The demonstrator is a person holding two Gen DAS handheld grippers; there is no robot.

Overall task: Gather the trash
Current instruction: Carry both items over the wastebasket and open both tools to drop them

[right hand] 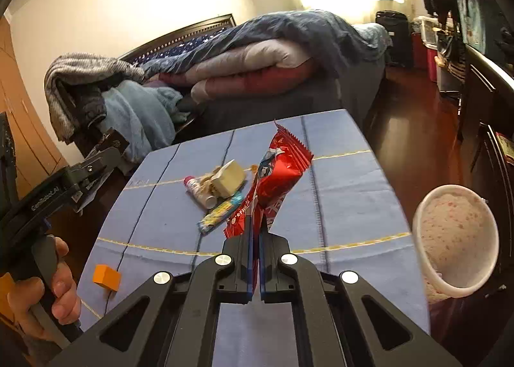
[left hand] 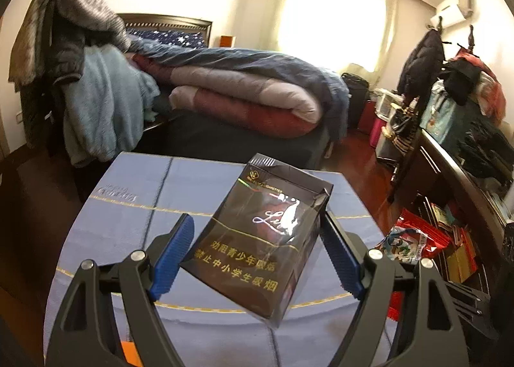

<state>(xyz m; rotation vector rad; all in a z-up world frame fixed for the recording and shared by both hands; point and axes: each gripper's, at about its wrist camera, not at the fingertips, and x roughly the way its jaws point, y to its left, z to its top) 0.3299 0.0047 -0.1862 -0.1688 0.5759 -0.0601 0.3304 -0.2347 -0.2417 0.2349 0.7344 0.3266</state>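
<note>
In the left wrist view my left gripper (left hand: 257, 251) holds a dark cigarette pack (left hand: 261, 238) between its blue pads, tilted, above the blue cloth-covered table (left hand: 128, 206). The jaws stand wide apart around the pack. In the right wrist view my right gripper (right hand: 256, 238) is shut on a red snack wrapper (right hand: 273, 180), lifted above the table. Beyond it on the cloth lie a small bottle (right hand: 199, 190), a cream box (right hand: 229, 177) and a yellow-blue wrapper (right hand: 218, 216). The left gripper body (right hand: 64, 183) shows at far left, held by a hand.
A white pail with a pinkish liner (right hand: 456, 238) stands at the table's right edge. An orange block (right hand: 106, 277) lies near the front left of the cloth. A bed with quilts (left hand: 244, 90) is behind the table. A clothes-draped chair (left hand: 80, 77) stands left; a cluttered desk (left hand: 465, 158) right.
</note>
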